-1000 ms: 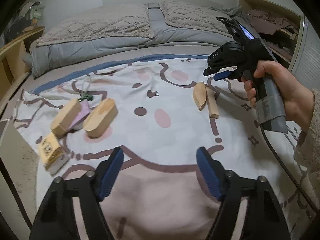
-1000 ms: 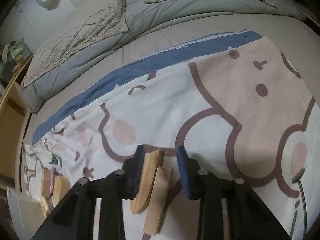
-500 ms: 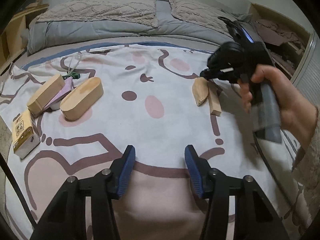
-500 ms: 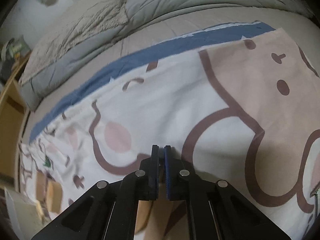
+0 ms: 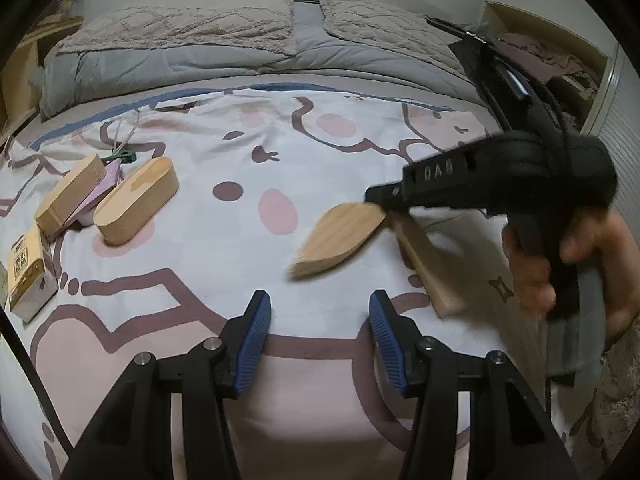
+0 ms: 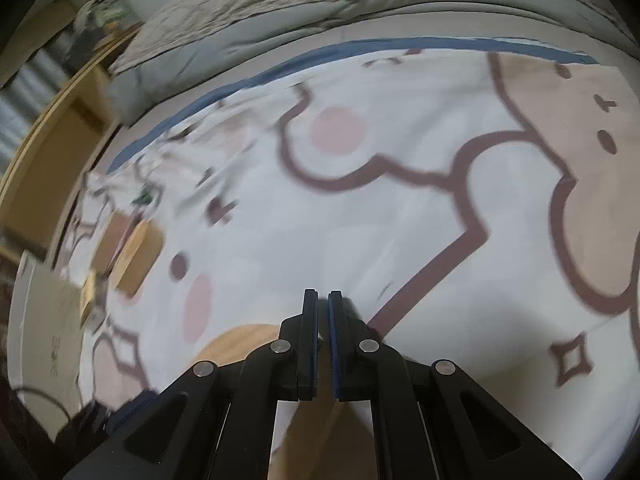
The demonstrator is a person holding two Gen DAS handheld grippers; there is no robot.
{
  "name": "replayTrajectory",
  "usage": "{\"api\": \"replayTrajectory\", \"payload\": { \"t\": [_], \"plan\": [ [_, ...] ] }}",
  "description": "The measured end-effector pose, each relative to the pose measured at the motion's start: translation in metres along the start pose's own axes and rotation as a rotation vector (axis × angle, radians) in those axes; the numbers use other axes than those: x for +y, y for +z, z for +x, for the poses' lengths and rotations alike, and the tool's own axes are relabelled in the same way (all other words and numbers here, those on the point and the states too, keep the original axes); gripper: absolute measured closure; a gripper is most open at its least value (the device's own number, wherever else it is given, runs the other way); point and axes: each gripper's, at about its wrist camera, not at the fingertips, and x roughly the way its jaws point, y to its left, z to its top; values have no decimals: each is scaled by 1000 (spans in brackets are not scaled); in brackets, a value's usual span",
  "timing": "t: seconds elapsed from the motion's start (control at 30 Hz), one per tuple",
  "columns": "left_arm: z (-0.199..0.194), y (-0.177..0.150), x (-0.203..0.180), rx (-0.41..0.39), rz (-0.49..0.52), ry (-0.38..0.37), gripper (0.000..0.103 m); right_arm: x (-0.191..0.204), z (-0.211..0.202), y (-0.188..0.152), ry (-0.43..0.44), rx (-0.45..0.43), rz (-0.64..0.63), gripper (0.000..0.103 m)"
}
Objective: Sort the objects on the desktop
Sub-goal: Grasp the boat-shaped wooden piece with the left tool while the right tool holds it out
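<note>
Fingers of the right gripper (image 6: 323, 300) are clenched empty; leaf-shaped wooden piece (image 5: 340, 236) lies just below them.

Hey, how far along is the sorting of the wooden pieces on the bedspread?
Done: nothing clearly; two loose groups lie apart, the oval block, rectangular block, pink piece and small box on one side. In hand: nothing. The right gripper is shut, its tip at the leaf-shaped piece beside the flat strip; the left gripper is open and empty. Left: most of the sorting, it seems.
</note>
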Motion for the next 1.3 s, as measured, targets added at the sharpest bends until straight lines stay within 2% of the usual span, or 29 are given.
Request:
{"api": "replayTrajectory", "payload": {
  "t": [0.2, 0.4, 0.47, 0.6, 0.63, 0.67, 0.7, 0.73, 0.9, 1.07, 1.2, 1.3],
  "plan": [
    [0, 1, 2, 0, 7, -1, 51, 17, 0, -27, 82, 36, -52, 98],
    [-1, 7, 12, -8, -4, 22, 51, 7, -15, -45, 138, 6, -33, 98],
    [-1, 12, 17, -13, -18, 29, 51, 6, -28, -51, 136, -38, -34, 97],
    [4, 23, 25, -9, -49, 35, 51, 10, -64, -70, 120, -130, -133, 97],
    [5, 26, 26, -11, -55, 40, 48, 10, -71, -74, 119, -141, -150, 97],
    [6, 30, 27, -9, -62, 46, 39, 9, -77, -80, 121, -148, -162, 97],
    [8, 34, 28, -13, -70, 48, 33, 7, -82, -85, 133, -152, -166, 97],
    [8, 36, 28, -21, -73, 50, 33, 7, -85, -90, 143, -153, -166, 97],
    [16, 55, 28, -39, -73, 56, 33, 3, -91, -116, 203, -138, -143, 97],
    [39, 65, 25, 14, -109, 26, 33, 5, -80, -142, 264, -75, -109, 97],
    [52, 59, 21, 59, -108, 32, 33, 7, -69, -152, 261, -36, -105, 97],
    [49, 51, 16, 44, -80, 39, 33, 1, -73, -149, 244, -43, -84, 97]
  ]
}}
